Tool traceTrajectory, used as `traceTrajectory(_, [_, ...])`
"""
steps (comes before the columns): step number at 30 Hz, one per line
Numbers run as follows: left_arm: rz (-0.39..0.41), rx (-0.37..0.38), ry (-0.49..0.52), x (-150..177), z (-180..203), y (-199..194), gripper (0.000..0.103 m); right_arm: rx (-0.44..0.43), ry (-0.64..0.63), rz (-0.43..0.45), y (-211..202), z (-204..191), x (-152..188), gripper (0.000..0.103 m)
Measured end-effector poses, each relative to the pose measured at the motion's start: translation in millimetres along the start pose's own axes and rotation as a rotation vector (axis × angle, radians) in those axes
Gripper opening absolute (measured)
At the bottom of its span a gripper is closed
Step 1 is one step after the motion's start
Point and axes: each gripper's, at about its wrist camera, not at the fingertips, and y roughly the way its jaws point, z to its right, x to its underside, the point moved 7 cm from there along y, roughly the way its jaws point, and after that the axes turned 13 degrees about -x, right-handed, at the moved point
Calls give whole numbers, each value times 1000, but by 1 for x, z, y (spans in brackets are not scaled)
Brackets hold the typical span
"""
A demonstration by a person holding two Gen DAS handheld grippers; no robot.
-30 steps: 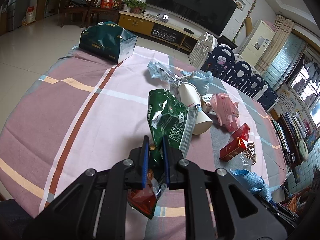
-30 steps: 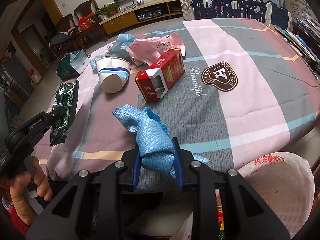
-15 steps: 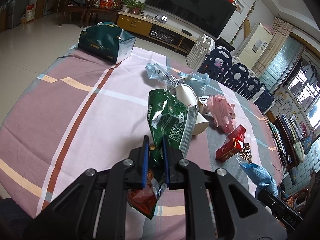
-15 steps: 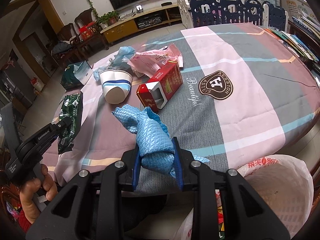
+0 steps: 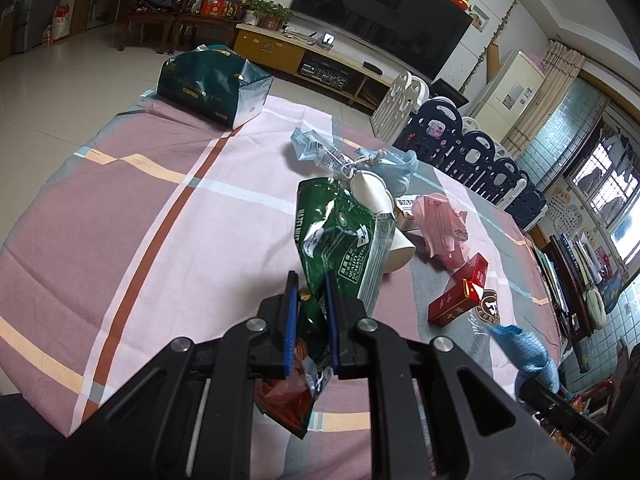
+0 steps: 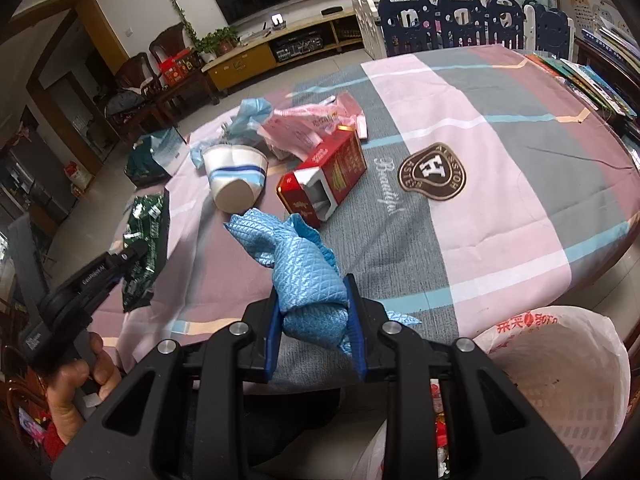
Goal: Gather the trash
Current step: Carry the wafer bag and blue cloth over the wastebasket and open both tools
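- The left gripper [image 5: 311, 316] is clamping its blue fingers [image 5: 291, 322] on the green snack wrapper [image 5: 340, 240], which is sticking up ahead of it over the desk [image 5: 120, 208].
- The right gripper [image 6: 314, 322] is squeezing the blue quilted cloth [image 6: 304, 264] between its fingers [image 6: 357, 324], the loose end of the cloth flopping forward.
- A hand [image 6: 74, 392] is gripping the left tool's handle at the lower left of the right wrist view.
- Lying on the checked tablecloth are a tipped paper cup [image 6: 236, 178], an open red carton [image 6: 324, 178] just beside it, and a pink plastic bag [image 6: 308, 126] behind them, touching the carton.
- A pale blue bag [image 5: 394, 168] is sitting beyond the cup.
- A white-lined trash basket [image 6: 560, 364] is waiting just below the desk edge, beside the right gripper.
- A dark green gift bag [image 5: 212, 80] is standing at the far edge.
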Motion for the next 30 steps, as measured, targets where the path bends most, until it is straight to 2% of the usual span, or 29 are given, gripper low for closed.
traceTrajectory(4, [37,-41,-21,1,0,-18,14,-5,-24,66,-30,-4,-10,29])
traceTrajectory(7, [79,-28,-13,10,9,-44,14,16,-56,99,-53,-1,-12,29])
traceTrajectory(12, [153,-5,118,28,40,-82,14,44,-61,127,-98,18,-3,29])
traceTrajectory(15, [137,43,150,39,55,-95,14,88,-49,128,-125,41,10,29])
traceTrajectory(20, [105,113,177,52,77,-106,14,190,-25,27,-138,87,58,29])
traceTrajectory(25, [60,212,234,73,106,-122,14,231,103,-122,-127,132,118,30])
traceTrajectory(27, [35,253,258,82,117,-126,14,210,169,-211,-115,143,144,43])
traceTrajectory(28, [16,278,270,89,124,-127,14,194,200,-230,-113,145,150,46])
traceTrajectory(30, [-7,309,289,98,134,-131,14,153,246,-209,-116,147,155,61])
